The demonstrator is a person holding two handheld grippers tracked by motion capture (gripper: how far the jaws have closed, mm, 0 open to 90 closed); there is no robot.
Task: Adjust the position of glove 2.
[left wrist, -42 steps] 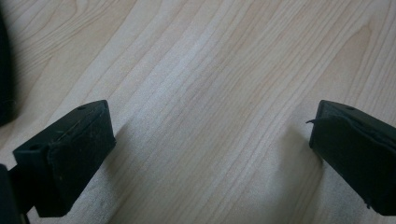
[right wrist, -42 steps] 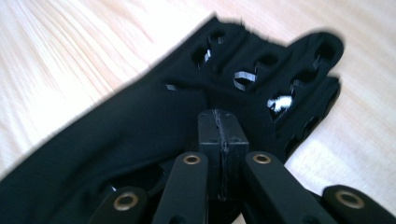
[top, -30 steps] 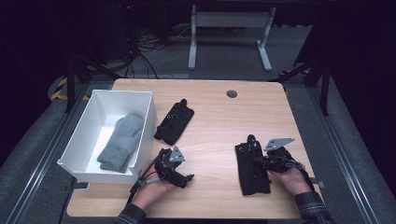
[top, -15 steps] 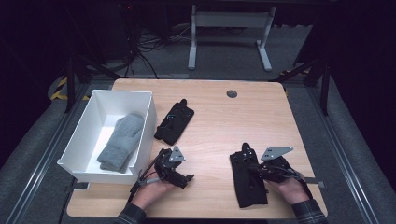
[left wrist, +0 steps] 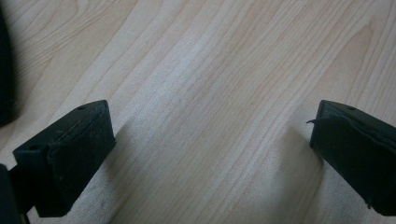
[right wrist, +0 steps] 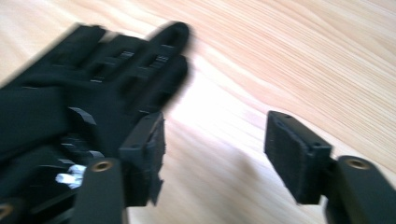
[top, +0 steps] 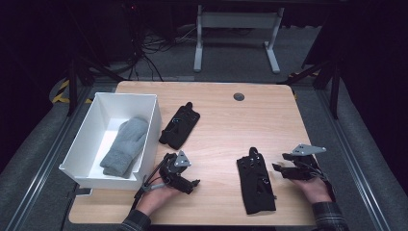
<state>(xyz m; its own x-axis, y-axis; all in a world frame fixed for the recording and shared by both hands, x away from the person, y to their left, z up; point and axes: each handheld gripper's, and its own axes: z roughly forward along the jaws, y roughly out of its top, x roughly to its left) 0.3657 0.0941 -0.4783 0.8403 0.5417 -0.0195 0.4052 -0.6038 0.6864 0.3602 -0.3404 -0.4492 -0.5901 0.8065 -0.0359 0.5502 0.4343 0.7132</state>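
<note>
- From above, your right hand-held gripper (top: 278, 169) sits just right of the black glove (top: 256, 183) on the tabletop (top: 226, 125); its jaws have just been opening and stand apart, with nothing between them.
- Its own view shows the glove (right wrist: 88, 98) beside one jaw, blurred.
- Your left hand-held gripper (top: 192, 184) has its jaws wide apart over bare wood (left wrist: 210, 93).
- A second black glove (top: 179, 126) lies beside the white bin (top: 149, 139) holding a grey mitten (top: 125, 147).

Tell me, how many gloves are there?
3: a grey glove in the white bin, a black glove beside that bin, another black glove by the right gripper.
</note>
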